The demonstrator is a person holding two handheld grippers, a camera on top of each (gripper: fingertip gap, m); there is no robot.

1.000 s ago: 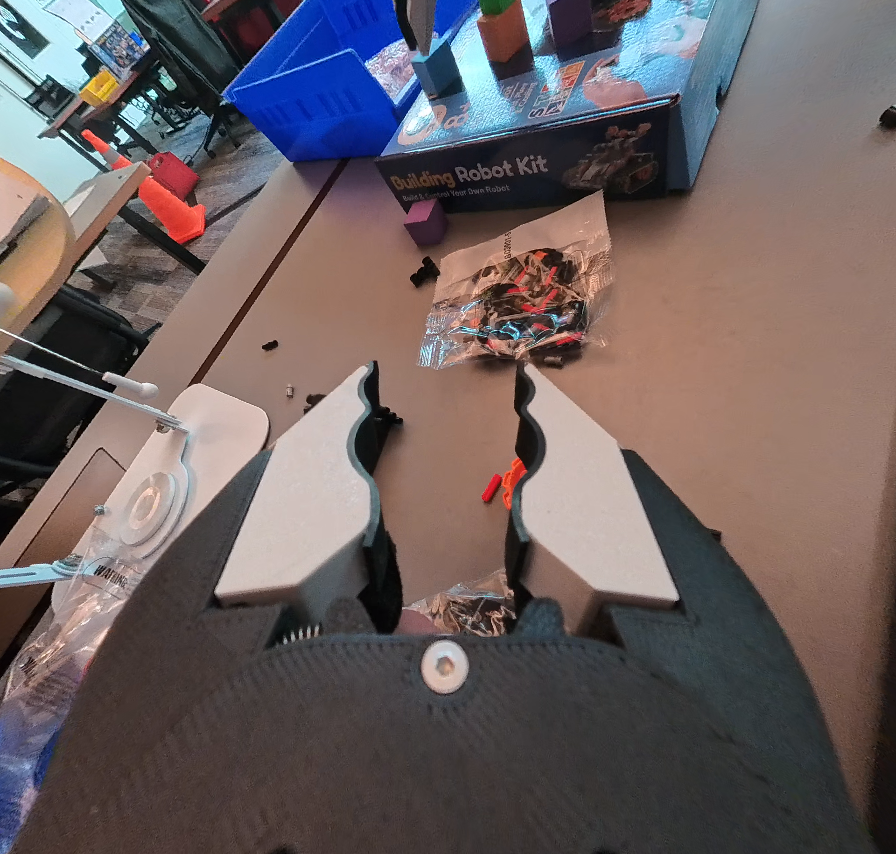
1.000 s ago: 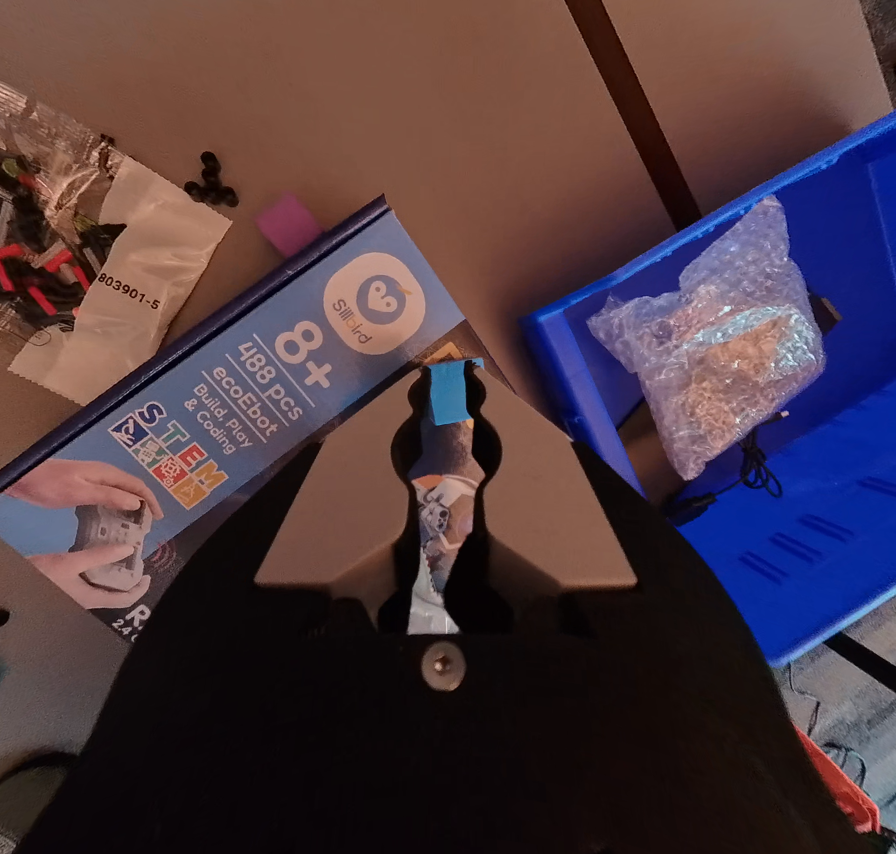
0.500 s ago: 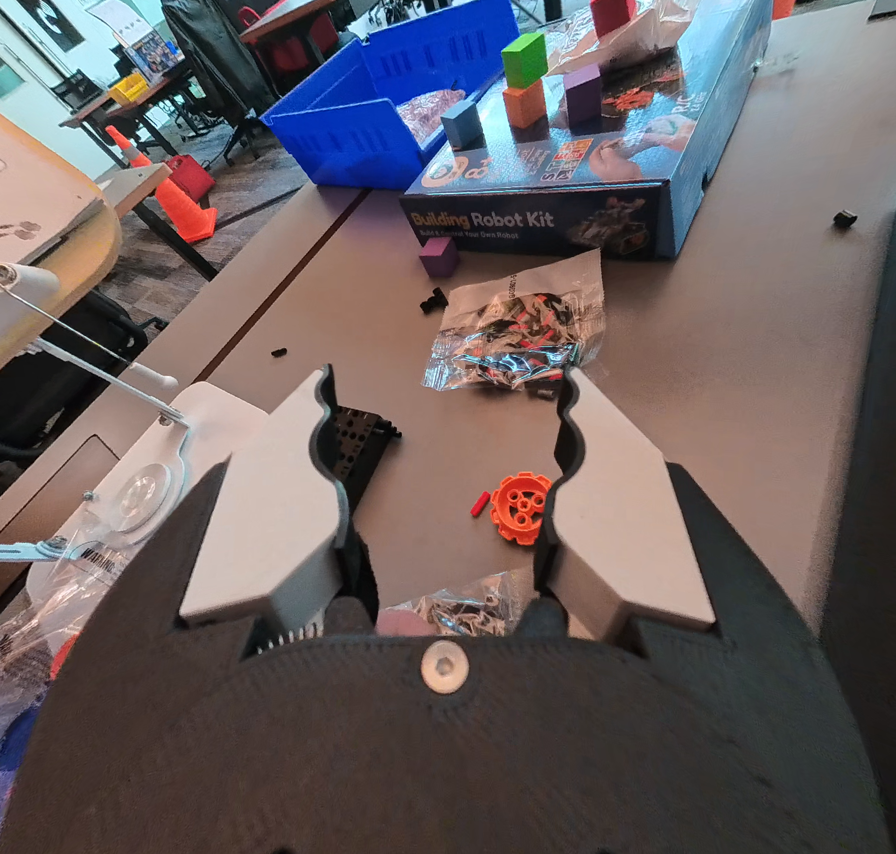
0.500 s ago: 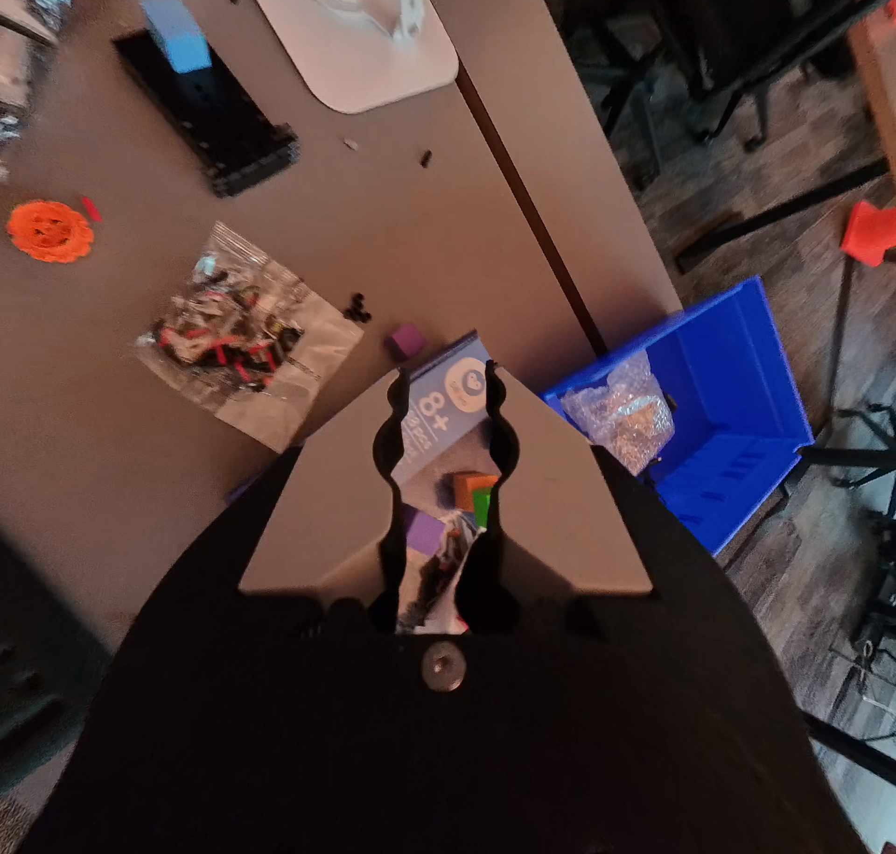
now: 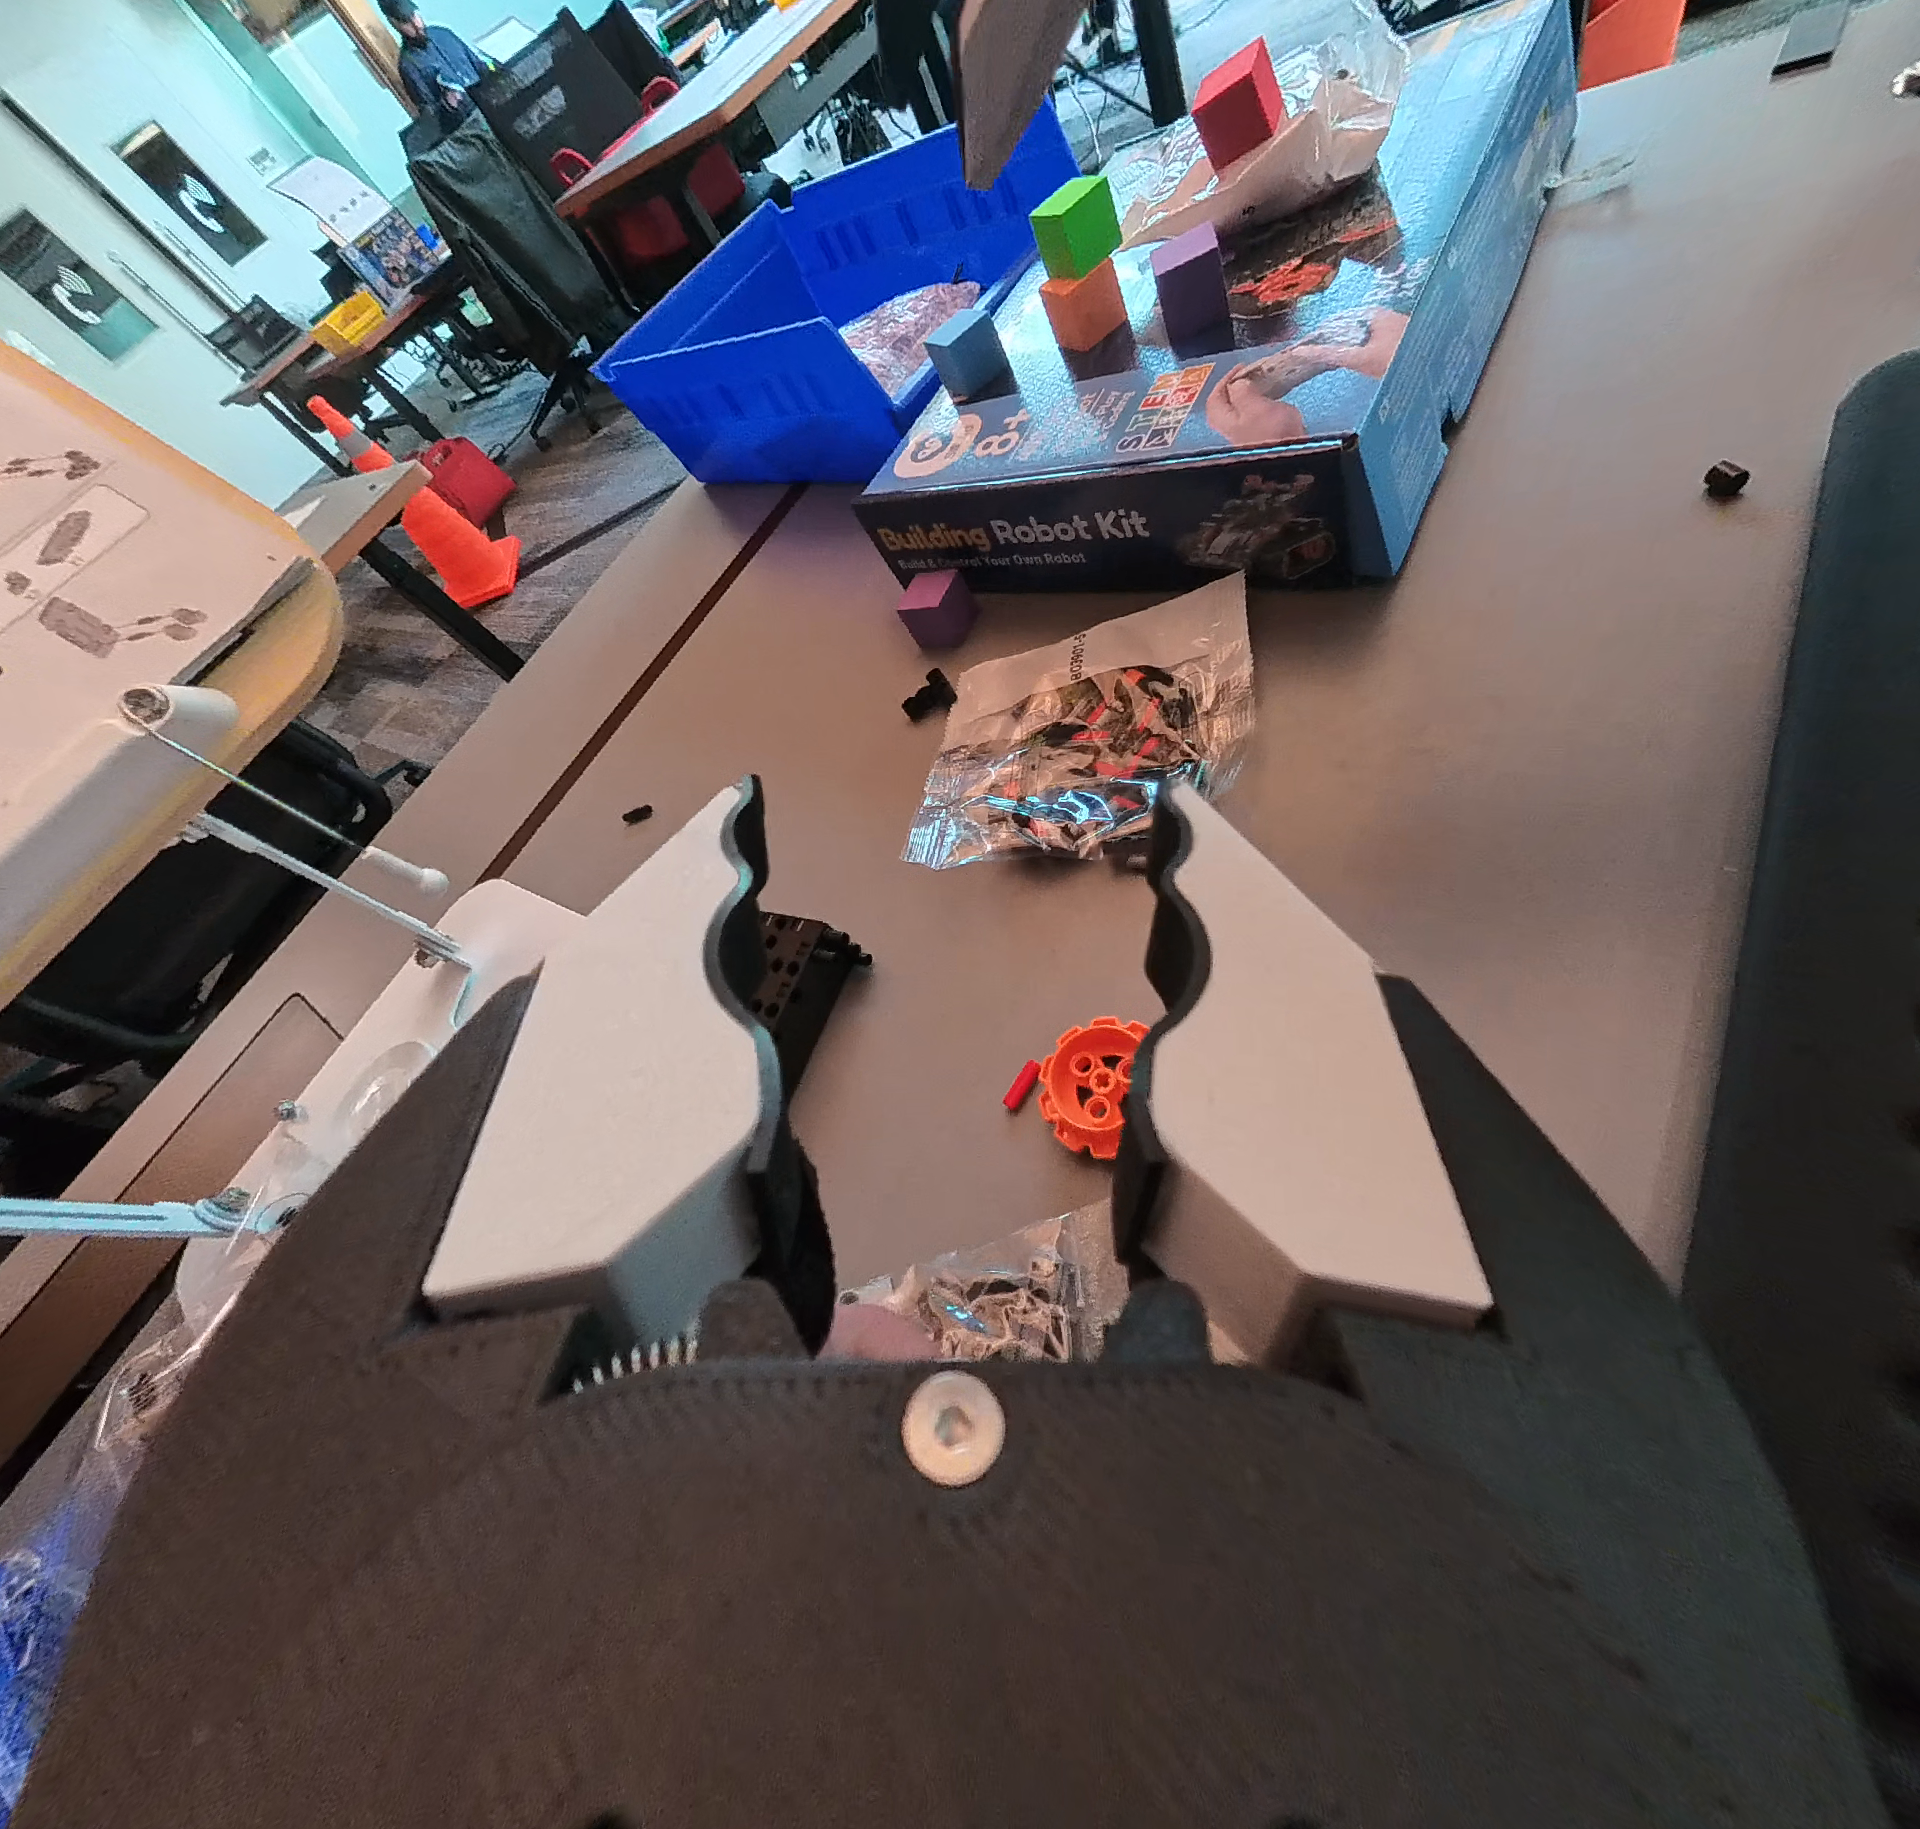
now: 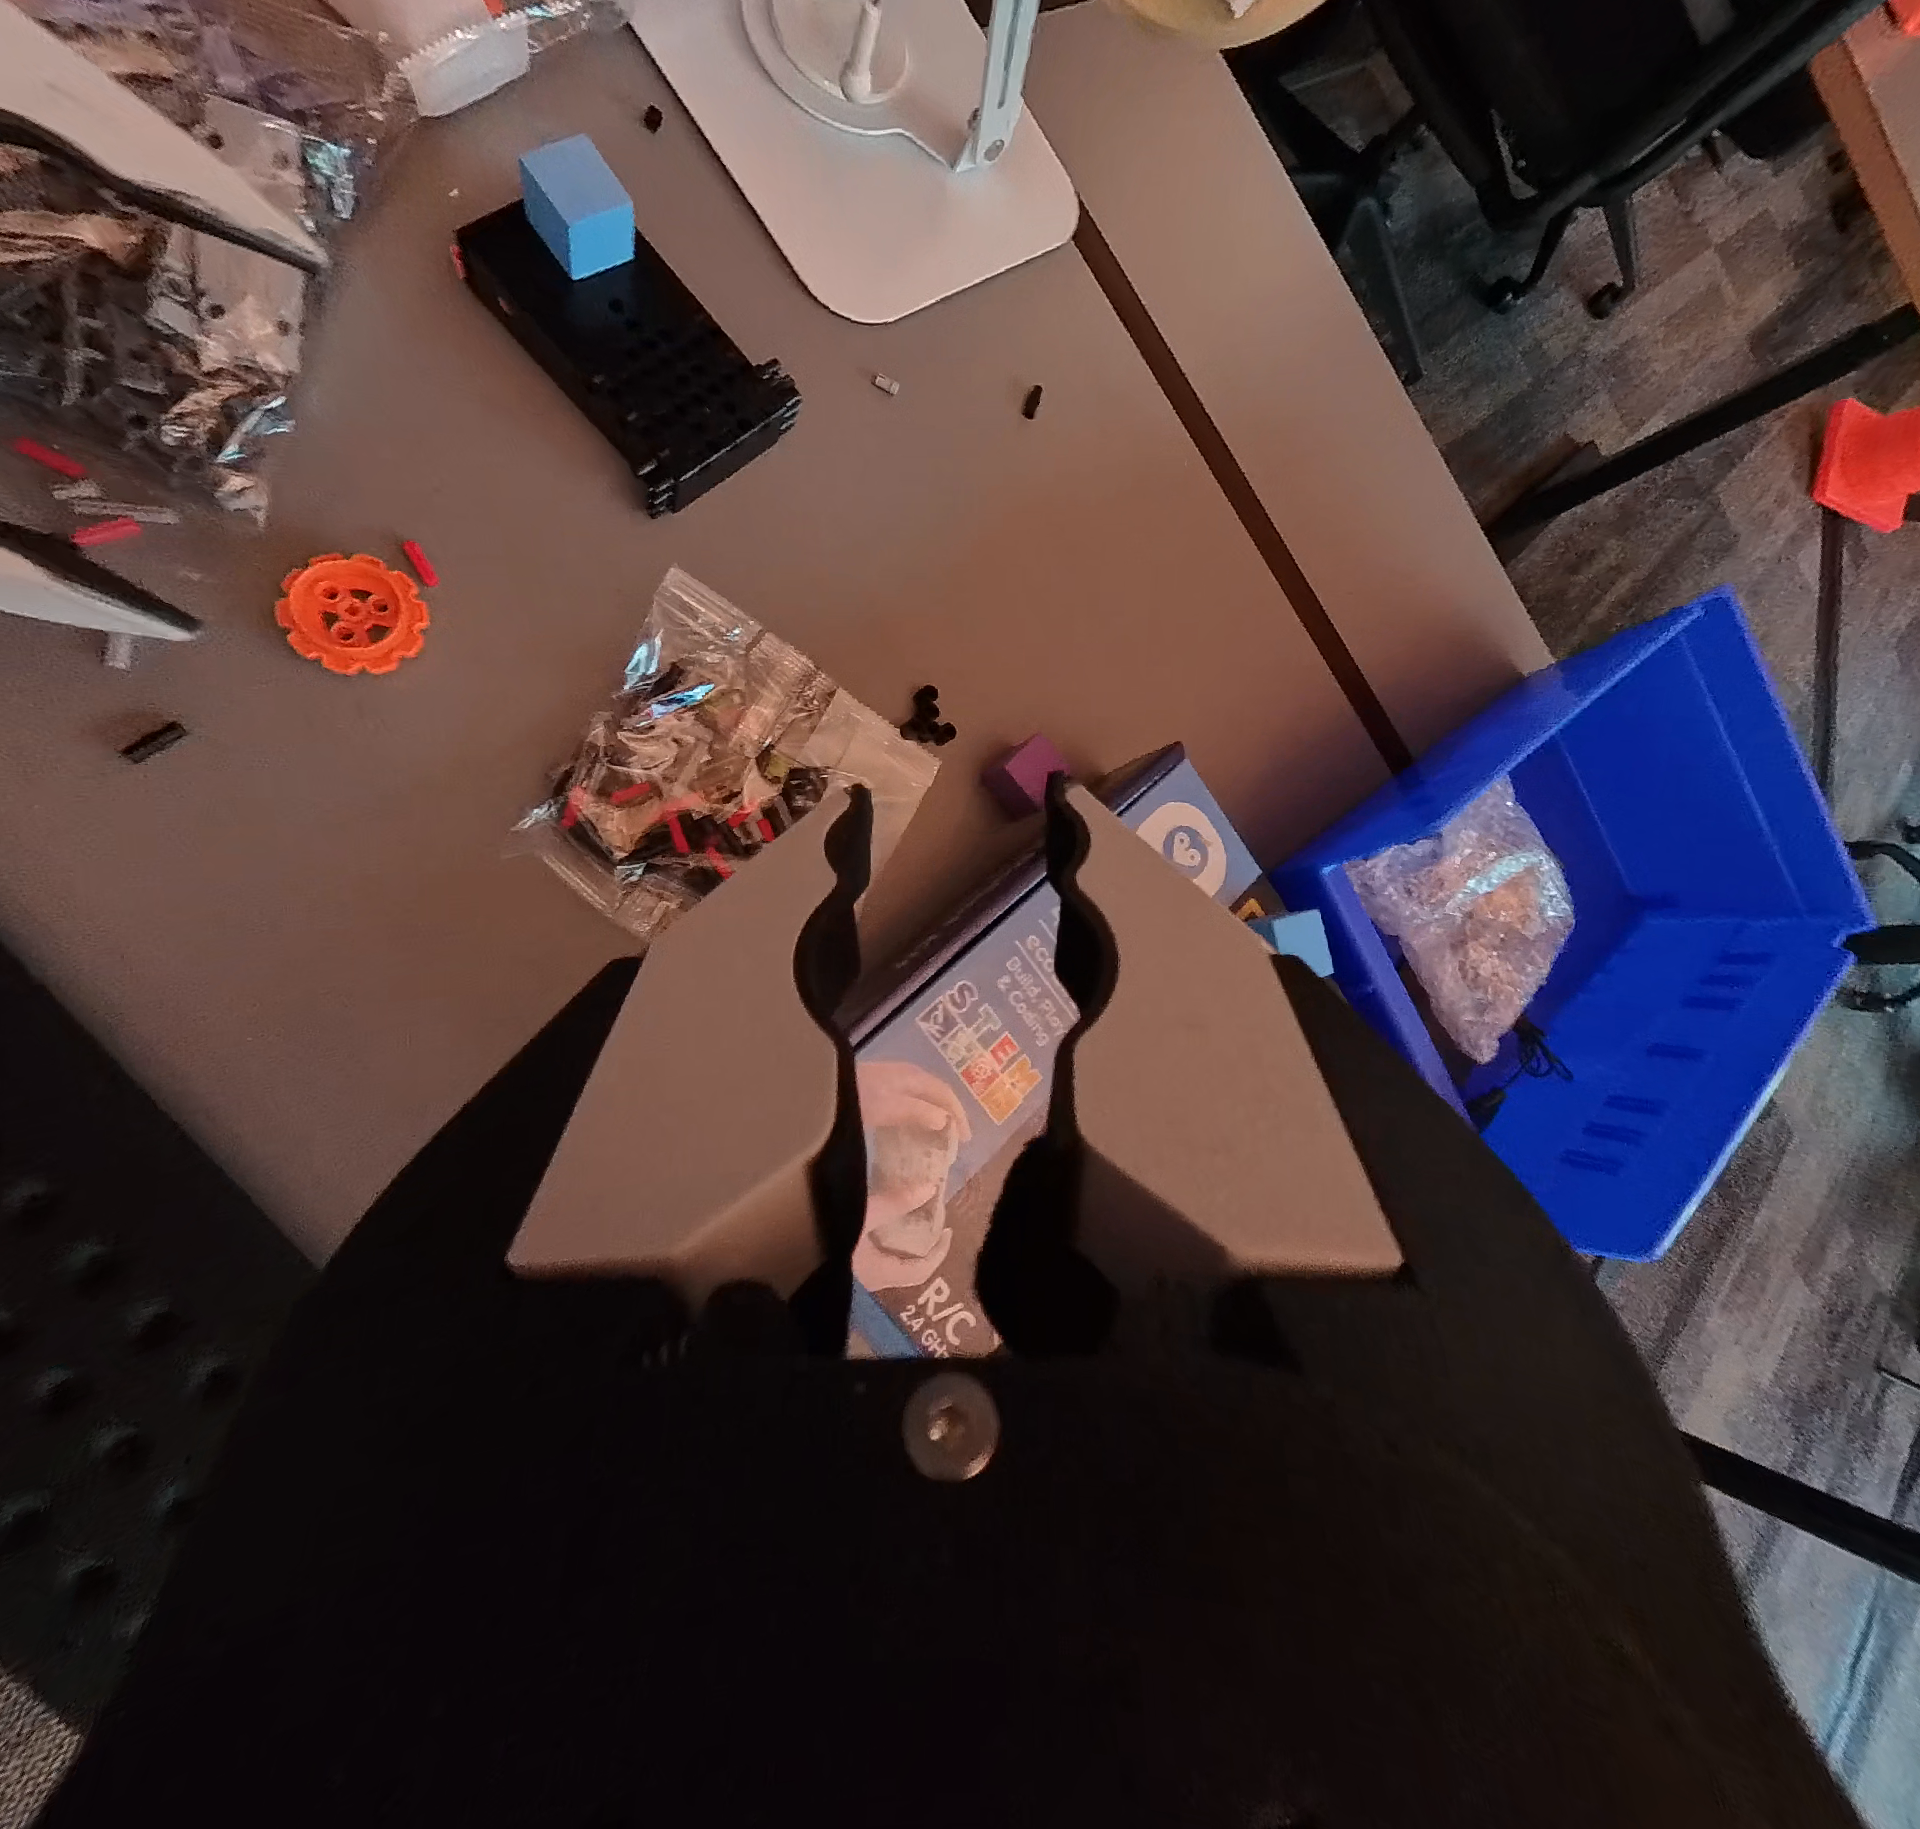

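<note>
1. The left gripper (image 5: 956, 823) hangs low over the tabletop (image 5: 1455, 844) near its near edge, its jaws spread wide with nothing between them.
2. Just under its right finger lies an orange gear wheel (image 5: 1091, 1088) with a small red pin (image 5: 1020, 1085) beside it; a black perforated plate (image 5: 795, 979) shows behind its left finger, and in the right wrist view a light blue block (image 6: 577, 205) stands on that plate.
3. A clear bag of small parts (image 5: 1091, 761) lies past the fingertips, mid-table.
4. Beyond it a purple cube (image 5: 935, 607) sits just beside the front face of a blue kit box (image 5: 1122, 532).
5. On the box lid stand a grey-blue block (image 5: 966, 354), a green cube (image 5: 1075, 223) stacked on an orange cube (image 5: 1086, 304), another purple block (image 5: 1190, 275) and a red cube (image 5: 1236, 115).
6. The right gripper (image 6: 954, 792) hangs high above the box, its jaws parted with a narrow gap, empty.
7. A blue bin (image 5: 748, 366) sits off the tabletop's far left corner, holding a bubble-wrap bundle (image 6: 1465, 906).
</note>
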